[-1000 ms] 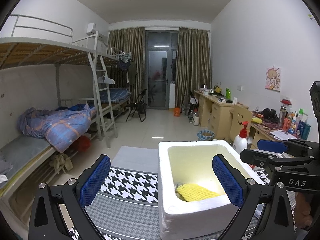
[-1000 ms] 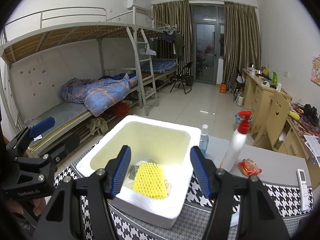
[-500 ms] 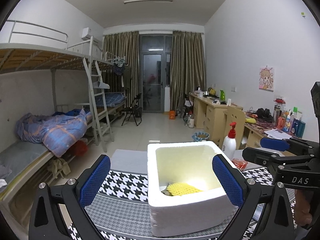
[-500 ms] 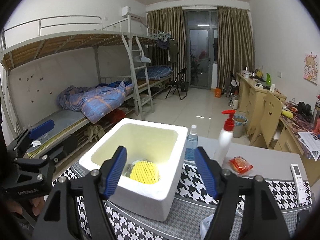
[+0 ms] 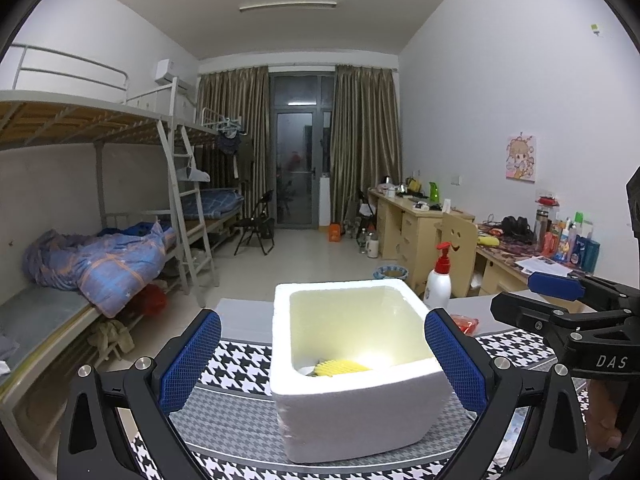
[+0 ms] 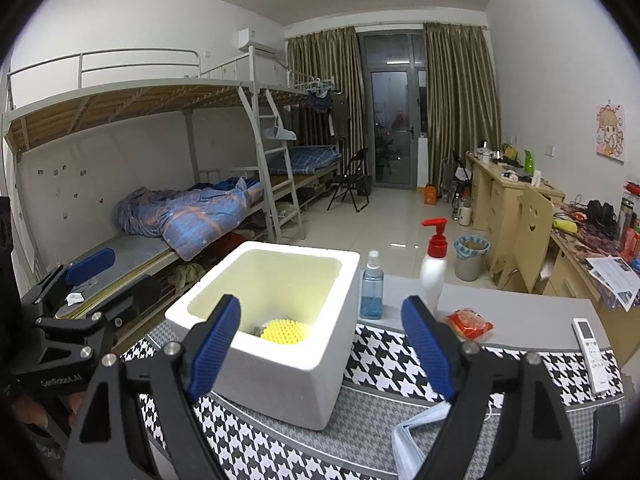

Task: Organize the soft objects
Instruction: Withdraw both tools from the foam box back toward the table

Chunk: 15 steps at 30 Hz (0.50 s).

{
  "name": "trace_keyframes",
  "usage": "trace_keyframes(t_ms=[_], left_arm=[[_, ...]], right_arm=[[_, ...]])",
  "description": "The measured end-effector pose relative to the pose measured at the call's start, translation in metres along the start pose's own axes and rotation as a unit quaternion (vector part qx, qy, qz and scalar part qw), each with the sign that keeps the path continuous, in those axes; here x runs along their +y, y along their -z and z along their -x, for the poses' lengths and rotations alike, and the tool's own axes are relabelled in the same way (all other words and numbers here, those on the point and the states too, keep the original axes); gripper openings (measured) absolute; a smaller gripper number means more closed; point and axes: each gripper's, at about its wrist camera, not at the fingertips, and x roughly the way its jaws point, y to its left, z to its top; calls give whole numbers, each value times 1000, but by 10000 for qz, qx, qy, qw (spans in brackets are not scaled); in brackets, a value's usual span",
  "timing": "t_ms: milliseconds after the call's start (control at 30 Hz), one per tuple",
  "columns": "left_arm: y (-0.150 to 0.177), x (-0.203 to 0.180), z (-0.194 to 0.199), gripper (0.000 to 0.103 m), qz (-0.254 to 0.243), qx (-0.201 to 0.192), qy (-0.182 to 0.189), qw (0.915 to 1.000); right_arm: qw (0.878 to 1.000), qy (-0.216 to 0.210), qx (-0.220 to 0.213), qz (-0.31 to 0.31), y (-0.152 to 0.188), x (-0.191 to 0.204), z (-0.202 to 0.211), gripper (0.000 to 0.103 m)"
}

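One white foam box (image 6: 280, 344) on the houndstooth cloth (image 6: 384, 364), two grippers spread wide before it, nothing in either.

Inside the box lies one yellow foam mesh sleeve (image 6: 285, 331), low against the near wall, with something pale half hidden beside it that cannot be made out. The left gripper (image 5: 322, 358) has its jaws wide apart, and the box shows between its blue pads. The right gripper (image 6: 320, 344) has just been opening; it also grips nothing. Both views show one red-pump white bottle (image 6: 434, 270) and one red snack packet (image 6: 469, 322). Only the right wrist view shows the one blue spray bottle (image 6: 372, 290) behind the box, one white remote (image 6: 591, 354) and a crumpled clear plastic bag (image 6: 416, 436) near its right finger.
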Motion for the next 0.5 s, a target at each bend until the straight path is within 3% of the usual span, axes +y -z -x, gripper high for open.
trace_keyframes(t_ms=[500], left_arm=[[9,-11,12,102,-113,-170,143,9997]], right_arm=[[9995,264,-168,-28,13,-11,19,86]])
